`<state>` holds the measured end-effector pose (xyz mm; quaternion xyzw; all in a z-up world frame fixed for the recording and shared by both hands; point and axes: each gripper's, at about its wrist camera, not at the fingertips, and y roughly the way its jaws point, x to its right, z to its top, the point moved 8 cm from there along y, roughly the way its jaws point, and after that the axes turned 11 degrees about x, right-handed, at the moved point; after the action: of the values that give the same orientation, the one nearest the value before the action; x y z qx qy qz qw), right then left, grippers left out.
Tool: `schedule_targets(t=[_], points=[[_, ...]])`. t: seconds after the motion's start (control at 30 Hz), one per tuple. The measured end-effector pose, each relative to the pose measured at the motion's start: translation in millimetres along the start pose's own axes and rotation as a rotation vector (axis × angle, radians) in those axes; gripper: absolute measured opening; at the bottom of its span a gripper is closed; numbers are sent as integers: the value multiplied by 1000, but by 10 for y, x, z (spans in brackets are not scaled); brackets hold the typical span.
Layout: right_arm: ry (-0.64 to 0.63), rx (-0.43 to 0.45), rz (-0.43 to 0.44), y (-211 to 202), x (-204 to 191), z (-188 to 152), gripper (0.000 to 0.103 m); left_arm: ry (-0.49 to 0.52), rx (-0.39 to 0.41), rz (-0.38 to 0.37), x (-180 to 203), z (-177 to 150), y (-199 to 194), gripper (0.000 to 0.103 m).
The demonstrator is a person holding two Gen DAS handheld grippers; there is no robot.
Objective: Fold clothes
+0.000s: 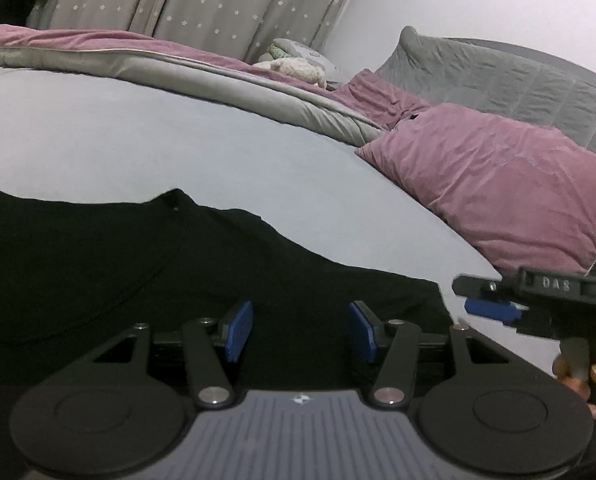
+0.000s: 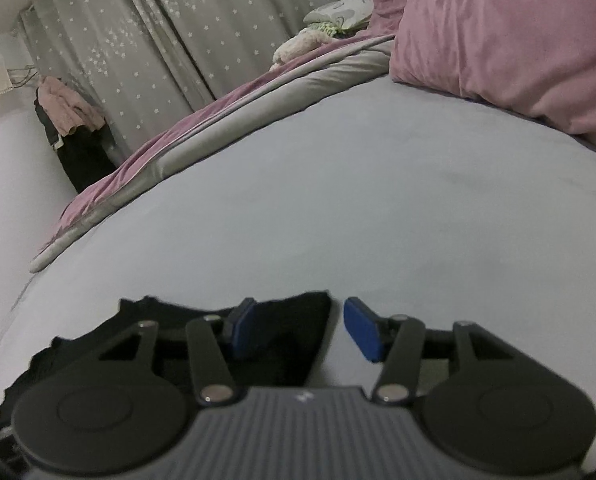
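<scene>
A black garment [image 1: 146, 272] is seen spread flat on the pale grey bedsheet [image 1: 138, 128], near the bed's front edge; a small notch like a neckline [image 1: 174, 198] is visible along its far edge. In the right wrist view only a corner of the same black garment [image 2: 290, 320] is seen, its right edge ending just short of the right-hand blue pad.

The left gripper [image 1: 300, 330] is held low over the garment, jaws roughly half open, blue pads [image 1: 240, 330] parted with black cloth visible beneath and between them. Nothing is pinched; whether the fingertips touch the fabric cannot be told.

The right gripper [image 2: 300, 330] is likewise about half open and nothing is gripped. One pad is set over the black cloth, the other over bare sheet, so the garment's edge runs through the gap. Slight motion blur is noted in this view. In the left wrist view the right gripper [image 1: 494, 300] is seen from the side at the garment's right edge, above the sheet, with fingers of a hand [image 1: 578, 372] wrapped on its handle.

Toward the head of the bed a mauve pillow [image 1: 498, 184] is laid on the sheet, a grey quilted pillow [image 1: 498, 72] propped behind it. Along the far side of the bed a folded mauve-and-grey duvet [image 1: 202, 72] is piled, with soft toys [image 1: 294, 66] on top. Grey star-print curtains [image 2: 186, 40] are hung behind. Clothes [image 2: 70, 120] are heaped on a dark stand in the room's corner.
</scene>
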<state>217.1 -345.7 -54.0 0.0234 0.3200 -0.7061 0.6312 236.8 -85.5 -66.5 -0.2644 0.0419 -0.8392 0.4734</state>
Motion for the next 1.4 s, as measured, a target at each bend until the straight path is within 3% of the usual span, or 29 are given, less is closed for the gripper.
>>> schedule_targets(t=[0.27, 0.53, 0.9, 1.0, 1.1, 1.17, 1.27, 1.4], points=[[102, -72, 49, -526, -43, -257, 51, 28, -62, -1, 125, -147, -558, 52], [126, -120, 73, -1060, -141, -514, 52, 56, -105, 32, 338, -331, -971, 52], [190, -193, 141, -1587, -205, -830, 53, 115, -164, 53, 763, -619, -1168, 50], [264, -230, 206, -1649, -183, -979, 53, 150, -189, 79, 829, -749, -1122, 44], [360, -286, 268, -1650, -225, -1071, 53, 179, -191, 127, 819, -857, -1081, 31], [412, -319, 314, -1666, -264, -1092, 53, 184, -176, 150, 789, -868, -1081, 10], [440, -354, 354, -1693, -315, -1108, 54, 76, -148, 121, 684, -824, -1108, 3], [529, -385, 394, -1627, -342, -1176, 56, -202, -113, 27, 452, -778, -1174, 3]])
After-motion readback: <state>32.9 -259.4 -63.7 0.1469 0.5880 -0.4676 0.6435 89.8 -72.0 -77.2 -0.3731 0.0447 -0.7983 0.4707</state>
